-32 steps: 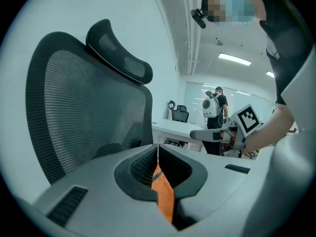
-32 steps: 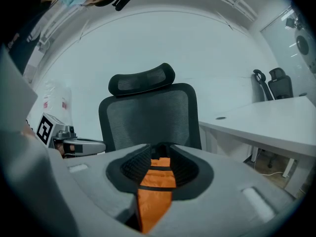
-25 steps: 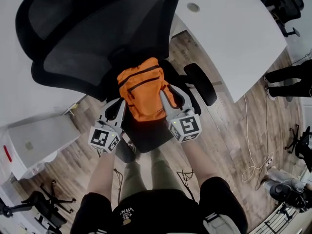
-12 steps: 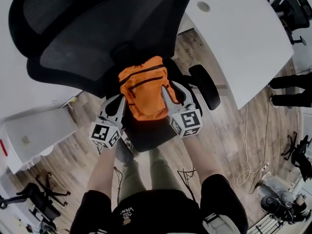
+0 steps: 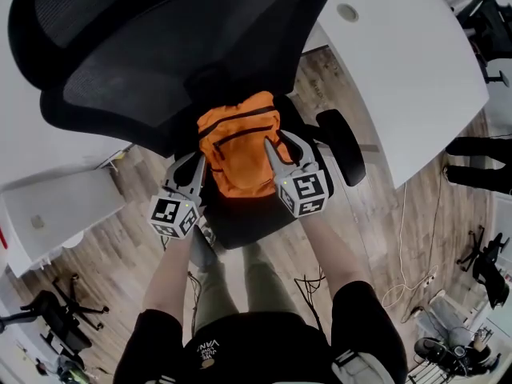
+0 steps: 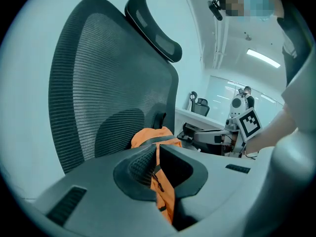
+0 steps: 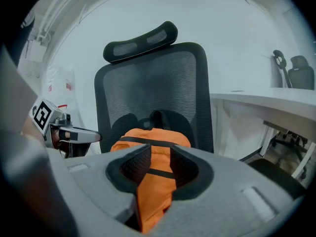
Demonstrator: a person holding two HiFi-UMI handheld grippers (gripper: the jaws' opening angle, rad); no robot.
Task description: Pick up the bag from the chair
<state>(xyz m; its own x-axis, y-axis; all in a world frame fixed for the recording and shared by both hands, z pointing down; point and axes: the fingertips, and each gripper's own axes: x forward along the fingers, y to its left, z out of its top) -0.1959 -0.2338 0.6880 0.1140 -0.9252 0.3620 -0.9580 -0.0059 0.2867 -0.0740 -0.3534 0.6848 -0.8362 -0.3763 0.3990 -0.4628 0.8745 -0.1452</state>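
1. Left claw (image 5: 192, 169): the jaws are drawn almost together on a thin fold of the orange fabric bag (image 5: 238, 146), at its left edge. A black zip line is seen running down through the narrow gap. The jaws have just been opening by a trifle, with the fabric between them.
2. Right claw (image 5: 286, 152): the jaws are held part-way apart and are pinched on a thicker fold of the bag's right side. A black strap is seen crossing between the pads.
3. The bag is held upright between the two claws. It is placed over the black seat pad (image 5: 244, 218), just near of the lower backrest of the black mesh office chair (image 5: 176, 46). Whether its base is resting on the seat cannot be told.
4. A curved black headrest (image 7: 140, 42) is seen above the backrest in both gripper views. A padded black armrest (image 5: 342, 146) is noted just right of the right claw.
5. A white desk (image 5: 408, 70) is recorded at the far right, over a wooden plank floor (image 5: 96, 254).
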